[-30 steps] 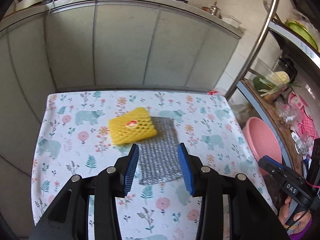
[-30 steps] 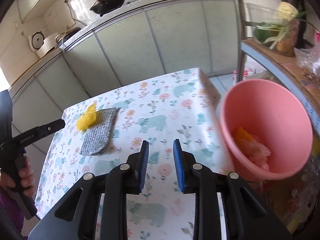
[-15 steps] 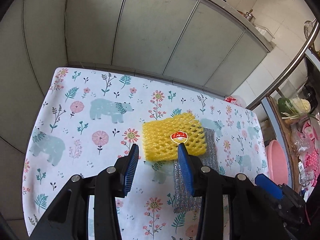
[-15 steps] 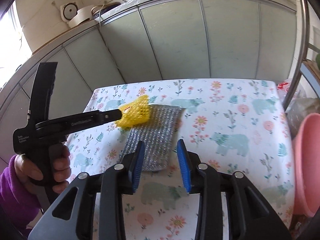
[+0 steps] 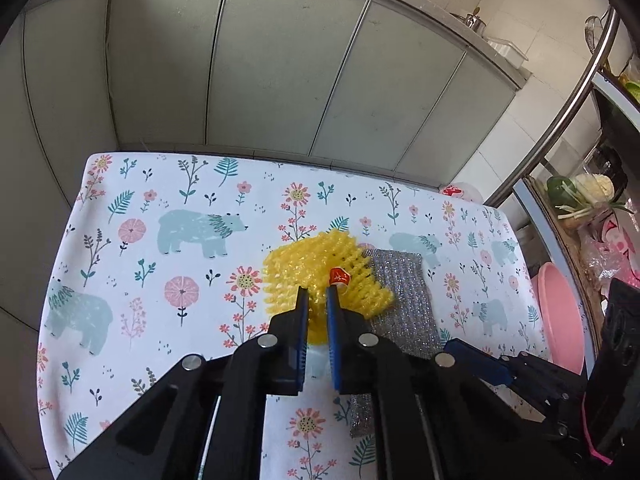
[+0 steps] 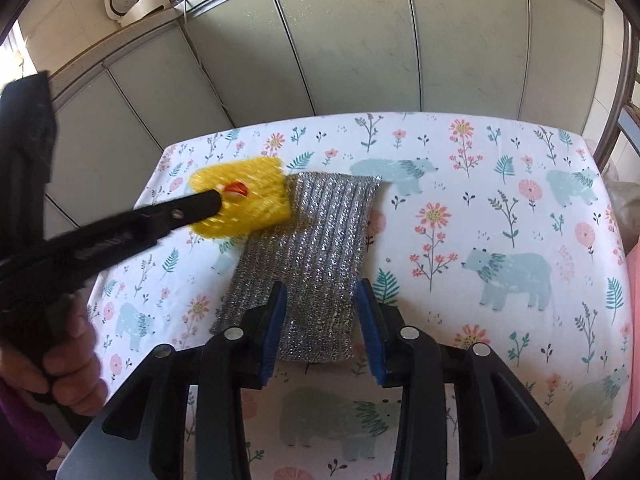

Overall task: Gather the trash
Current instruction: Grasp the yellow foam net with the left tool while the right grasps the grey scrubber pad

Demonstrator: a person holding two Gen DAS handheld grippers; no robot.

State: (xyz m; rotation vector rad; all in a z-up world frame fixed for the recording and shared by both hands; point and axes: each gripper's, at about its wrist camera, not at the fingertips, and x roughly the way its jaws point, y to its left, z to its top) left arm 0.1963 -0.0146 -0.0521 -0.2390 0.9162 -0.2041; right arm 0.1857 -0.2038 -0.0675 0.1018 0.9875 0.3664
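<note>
A yellow foam fruit net [image 5: 316,272] with a red sticker lies on the floral tablecloth [image 5: 160,280]; it also shows in the right wrist view [image 6: 248,196]. My left gripper [image 5: 317,300] is shut on the net's near edge. A silver glittery scouring cloth [image 6: 312,252] lies flat just right of the net, also in the left wrist view [image 5: 404,300]. My right gripper [image 6: 320,296] is open, its blue-padded fingers straddling the near end of the silver cloth, just above it.
A pink basin [image 5: 560,316] sits off the table's right edge beside a metal shelf [image 5: 560,128] with vegetables and bags. Grey cabinet doors [image 5: 280,60] stand behind the table. The table's far edge and left edge drop to the floor.
My left gripper closed from open onto the yellow net's near edge. My right gripper swung from the pink basin to the silver cloth and moved close over its near end.
</note>
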